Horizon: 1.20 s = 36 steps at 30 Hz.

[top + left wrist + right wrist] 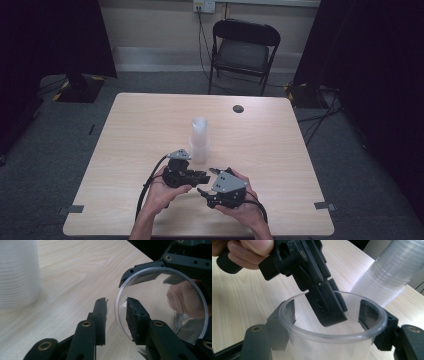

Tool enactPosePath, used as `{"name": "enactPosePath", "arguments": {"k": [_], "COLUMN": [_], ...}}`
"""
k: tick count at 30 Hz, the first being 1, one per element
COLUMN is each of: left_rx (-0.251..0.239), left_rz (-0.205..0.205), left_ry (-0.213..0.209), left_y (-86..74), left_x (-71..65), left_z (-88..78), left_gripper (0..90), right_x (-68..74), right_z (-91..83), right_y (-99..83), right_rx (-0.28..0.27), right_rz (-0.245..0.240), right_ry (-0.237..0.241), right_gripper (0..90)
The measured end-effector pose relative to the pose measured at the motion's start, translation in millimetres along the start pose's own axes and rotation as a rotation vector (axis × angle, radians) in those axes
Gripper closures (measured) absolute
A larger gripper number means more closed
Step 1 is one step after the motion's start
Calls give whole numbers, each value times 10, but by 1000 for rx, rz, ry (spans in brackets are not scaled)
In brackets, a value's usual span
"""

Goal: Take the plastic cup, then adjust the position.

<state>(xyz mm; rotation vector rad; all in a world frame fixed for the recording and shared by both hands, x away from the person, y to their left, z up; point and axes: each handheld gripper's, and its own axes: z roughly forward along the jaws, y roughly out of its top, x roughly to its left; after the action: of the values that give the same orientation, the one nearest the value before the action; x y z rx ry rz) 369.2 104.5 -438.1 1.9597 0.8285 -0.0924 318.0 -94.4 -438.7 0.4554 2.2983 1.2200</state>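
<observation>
Right claw: clamped around cup, beside stack on table.
Left claw: narrow gap, straddling cup rim, one jaw inside, pads not pressing.

black folding chair, grey carpet, dark curtains

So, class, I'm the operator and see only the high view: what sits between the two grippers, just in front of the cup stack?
Observer: The right gripper clamps a clear cup from outside, its mouth facing the left gripper.
Operator: Where are the left fingers?
Observer: One finger is inside the cup, the other outside. The rim stands between them with a gap, not pinched.
</observation>
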Motion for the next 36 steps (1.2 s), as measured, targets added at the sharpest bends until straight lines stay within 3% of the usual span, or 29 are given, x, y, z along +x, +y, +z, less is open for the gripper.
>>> {"name": "enactPosePath", "arguments": {"k": [4,10,13,17,23,27,30,36], "left_rx": [-34,-66,-118,-128,-164,-212,-277,-284], "left_rz": [-19,-11,12,36,28,26,-26,-16], "left_ry": [18,52,117,157,156,166,166,204], "left_y": [-14,-47,-72,-76,-88,-135,-225,-357], "left_x": [20,12,4,-25,-4,-10,-6,-21], "left_z": [-35,-72,-114,-130,-214,-280,-338,-347], "left_gripper": [659,615,548,514,455,394,371,359], "right_x": [-23,-28,-31,-32,-71,-113,-167,-277], "right_z": [3,10,10,19,5,-12,-3,-34], "right_y": [-16,-48,-59,-73,-109,-138,-171,-237], "right_rx": [-1,-18,-18,-20,-12,-9,5,-18], "right_rz": [13,60,64,78,92,120,169,246], "right_ry": [-2,1,-4,-16,-30,-41,-33,-50], "right_gripper": [297,297,297,295,295,292,289,291]}}
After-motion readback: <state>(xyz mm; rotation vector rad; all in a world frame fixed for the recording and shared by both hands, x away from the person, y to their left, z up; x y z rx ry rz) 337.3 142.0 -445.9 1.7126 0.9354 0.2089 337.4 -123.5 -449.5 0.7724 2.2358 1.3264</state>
